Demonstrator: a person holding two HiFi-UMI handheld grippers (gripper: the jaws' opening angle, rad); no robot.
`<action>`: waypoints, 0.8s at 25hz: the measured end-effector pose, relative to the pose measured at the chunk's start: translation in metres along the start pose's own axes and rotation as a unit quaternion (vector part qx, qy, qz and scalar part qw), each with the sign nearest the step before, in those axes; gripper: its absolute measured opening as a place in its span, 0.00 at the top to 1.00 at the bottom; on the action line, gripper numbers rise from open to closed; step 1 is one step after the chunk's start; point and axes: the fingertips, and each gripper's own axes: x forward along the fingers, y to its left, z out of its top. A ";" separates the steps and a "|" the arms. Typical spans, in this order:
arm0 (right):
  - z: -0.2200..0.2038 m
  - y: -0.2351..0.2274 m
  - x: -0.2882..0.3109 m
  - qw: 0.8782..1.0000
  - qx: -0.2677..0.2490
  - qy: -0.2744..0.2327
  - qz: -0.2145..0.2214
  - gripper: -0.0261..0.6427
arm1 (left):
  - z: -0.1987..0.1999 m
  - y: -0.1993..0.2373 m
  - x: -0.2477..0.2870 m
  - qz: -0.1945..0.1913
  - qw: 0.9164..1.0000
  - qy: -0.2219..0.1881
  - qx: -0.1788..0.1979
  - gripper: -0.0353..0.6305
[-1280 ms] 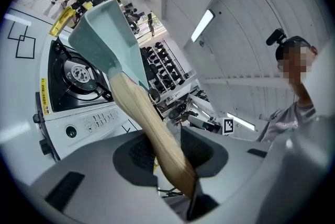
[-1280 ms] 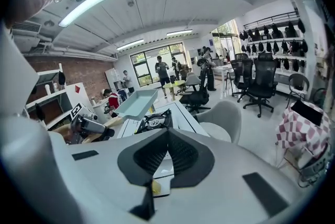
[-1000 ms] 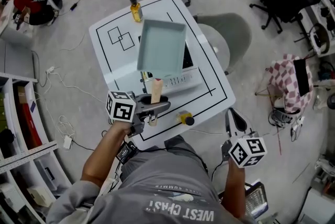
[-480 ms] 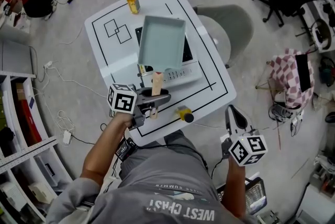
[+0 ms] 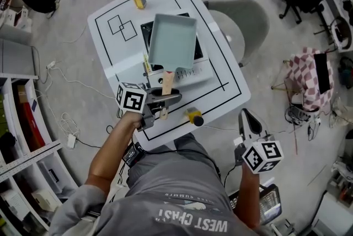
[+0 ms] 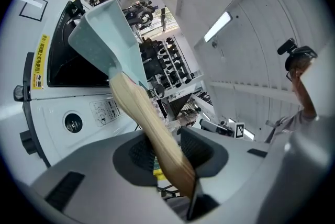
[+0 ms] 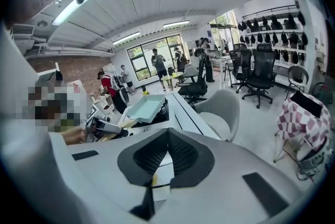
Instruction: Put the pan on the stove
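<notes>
Left tongs (image 5: 172,98) clamp pan (image 5: 172,42) by its handle (image 5: 167,83), pan over stove (image 5: 145,32), long axis running straight away from tongs; right tongs (image 5: 246,122) shut, empty, off surface (image 5: 220,86).

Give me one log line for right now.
left gripper: shut on pan handle | pan: over stove, contact unclear | right gripper: shut, empty, off table
</notes>
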 end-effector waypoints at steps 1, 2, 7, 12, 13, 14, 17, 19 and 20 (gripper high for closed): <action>-0.001 0.000 0.000 1.000 0.000 0.001 0.001 0.94 | 0.000 0.002 0.001 0.000 1.000 0.000 -0.002 0.76; -0.002 0.001 0.001 1.000 0.000 0.001 0.002 0.94 | -0.001 0.003 0.002 0.000 1.000 0.000 -0.005 0.76; -0.004 -0.001 0.002 1.000 0.003 0.002 0.002 0.94 | -0.002 0.010 0.005 -0.005 1.000 -0.001 -0.017 0.76; -0.003 0.001 0.004 1.000 0.004 0.002 0.004 0.94 | 0.003 0.015 0.007 -0.015 1.000 -0.002 -0.022 0.75; -0.002 0.002 0.004 1.000 0.004 0.002 0.005 0.94 | 0.006 0.015 0.007 -0.018 1.000 -0.004 -0.023 0.75; -0.002 0.003 0.005 1.000 0.004 0.002 0.006 0.94 | 0.009 0.016 0.007 -0.021 0.999 -0.006 -0.024 0.75; -0.001 0.008 0.007 1.000 0.006 0.001 0.008 0.94 | 0.014 0.017 0.008 -0.024 1.000 -0.004 -0.019 0.76; -0.001 0.011 0.007 1.000 0.008 0.001 0.010 0.94 | 0.012 0.017 0.009 -0.028 0.999 0.008 -0.018 0.75; -0.001 0.013 0.007 1.000 0.008 0.001 0.010 0.94 | 0.011 0.017 0.009 -0.030 0.999 0.012 -0.019 0.75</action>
